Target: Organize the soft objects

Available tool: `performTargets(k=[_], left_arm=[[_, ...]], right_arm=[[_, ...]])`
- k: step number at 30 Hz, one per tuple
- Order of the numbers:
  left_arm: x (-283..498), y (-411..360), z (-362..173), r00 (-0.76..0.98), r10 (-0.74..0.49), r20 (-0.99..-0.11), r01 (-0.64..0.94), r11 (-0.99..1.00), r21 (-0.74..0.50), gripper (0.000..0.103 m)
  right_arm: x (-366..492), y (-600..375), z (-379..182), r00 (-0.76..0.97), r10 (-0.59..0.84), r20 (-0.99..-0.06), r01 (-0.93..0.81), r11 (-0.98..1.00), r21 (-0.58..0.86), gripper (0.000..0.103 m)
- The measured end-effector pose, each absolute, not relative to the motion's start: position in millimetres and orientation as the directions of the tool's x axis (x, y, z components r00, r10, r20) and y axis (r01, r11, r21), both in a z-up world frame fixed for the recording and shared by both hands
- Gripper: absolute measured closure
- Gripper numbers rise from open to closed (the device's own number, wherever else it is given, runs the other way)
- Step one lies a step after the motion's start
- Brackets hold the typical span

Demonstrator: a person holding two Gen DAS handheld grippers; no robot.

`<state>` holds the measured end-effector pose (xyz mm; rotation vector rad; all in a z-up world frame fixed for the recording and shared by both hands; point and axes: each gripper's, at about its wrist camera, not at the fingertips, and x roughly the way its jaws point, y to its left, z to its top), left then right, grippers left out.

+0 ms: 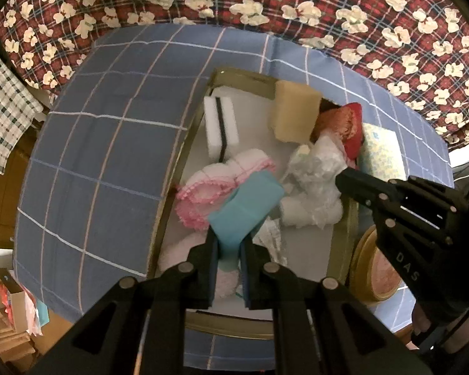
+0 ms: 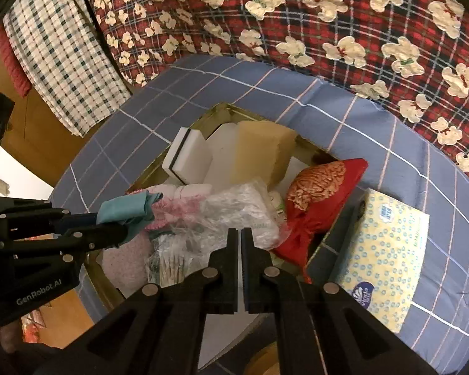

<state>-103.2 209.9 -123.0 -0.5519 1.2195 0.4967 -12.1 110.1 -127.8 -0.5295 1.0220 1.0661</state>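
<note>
Teal sponge [image 1: 245,207] sits pinched between the pads of the left gripper [image 1: 229,250], held over the gold-rimmed box [image 1: 168,206]; in the right wrist view the same sponge [image 2: 128,209] shows at 9 o'clock, squeezed and creased at the jaw tips. Right gripper [image 2: 241,237] has its fingers pressed together with only a slit between them and nothing in them; tips hover over crinkled clear plastic wrap [image 2: 234,215].

Outward from the left gripper's fingers: a pink-trimmed white cloth [image 1: 215,178] lies just beyond at 11 o'clock, touching the sponge's underside. At 1 o'clock, the plastic wrap [image 1: 315,181], with the right gripper [image 1: 340,179] reaching in from 3 o'clock. Farther, at 12 o'clock, a white melamine sponge with a dark stripe [image 1: 220,125] and a tan sponge [image 1: 295,111] standing against the box's far rim. A red and gold fabric pouch [image 2: 315,193] rests at 1 o'clock; a yellow patterned tissue pack [image 2: 384,256] lies outside the box at 3 o'clock. Blue grid cloth [image 1: 103,156] underlies everything; red plaid floral blanket [image 2: 328,25] beyond.
</note>
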Motion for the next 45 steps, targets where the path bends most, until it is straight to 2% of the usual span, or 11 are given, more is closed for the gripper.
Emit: performTargets(k=[8,11,14,15,16,17,18,19,21,32,45], left_arm=[[-104.3,213.6,-140.9,0.227,0.024,-0.974,-0.631,0.765,-0.128,0.092],[-102.6,212.2,-143.3,0.212,0.021,-0.977,-0.627,0.77,-0.119,0.089],[-100.7,211.9,-142.3,0.205,0.031,-0.978,-0.625,0.774,-0.106,0.074],[-100.0,211.8,-141.4,0.205,0.035,-0.978,-0.624,0.775,-0.103,0.063],[-99.5,211.3,-140.0,0.204,0.043,-0.978,-0.623,0.776,-0.096,0.053],[-99.3,210.7,-137.6,0.205,0.055,-0.977,-0.622,0.778,-0.087,0.05],[-99.5,210.2,-135.1,0.206,0.059,-0.977,-0.621,0.779,-0.084,0.047],[-99.2,210.6,-133.9,0.205,0.059,-0.977,-0.622,0.778,-0.084,0.044],[-100.9,209.8,-126.4,0.21,0.072,-0.975,-0.625,0.777,-0.077,0.04],[-111.7,208.4,-81.3,0.296,0.212,-0.931,-0.632,0.775,-0.025,0.034],[-121.1,196.8,-69.7,0.317,0.23,-0.92,-0.642,0.766,-0.029,0.034]], right_arm=[[-15.3,120.7,-142.9,0.105,0.433,-0.895,-0.907,0.411,0.092,0.101],[-14.0,122.5,-147.7,0.102,0.426,-0.899,-0.907,0.41,0.091,0.1],[-12.7,124.1,-152.4,0.075,0.422,-0.903,-0.908,0.403,0.113,0.099],[-12.6,124.3,-152.9,0.076,0.422,-0.903,-0.909,0.402,0.111,0.096],[-12.7,124.5,-152.9,0.072,0.423,-0.903,-0.909,0.401,0.115,0.085],[-12.6,125.2,-152.9,0.059,0.424,-0.904,-0.91,0.396,0.126,0.077],[-13.0,125.8,-152.4,0.052,0.424,-0.904,-0.911,0.39,0.131,0.06],[-14.0,125.9,-151.8,0.058,0.423,-0.904,-0.913,0.39,0.124,0.05],[-14.1,124.5,-147.6,0.059,0.43,-0.901,-0.912,0.389,0.126,0.05],[-11.8,108.2,-106.6,0.147,0.474,-0.868,-0.904,0.421,0.077,0.049],[-23.7,90.2,-82.3,0.19,0.506,-0.841,-0.905,0.423,0.05,0.049]])
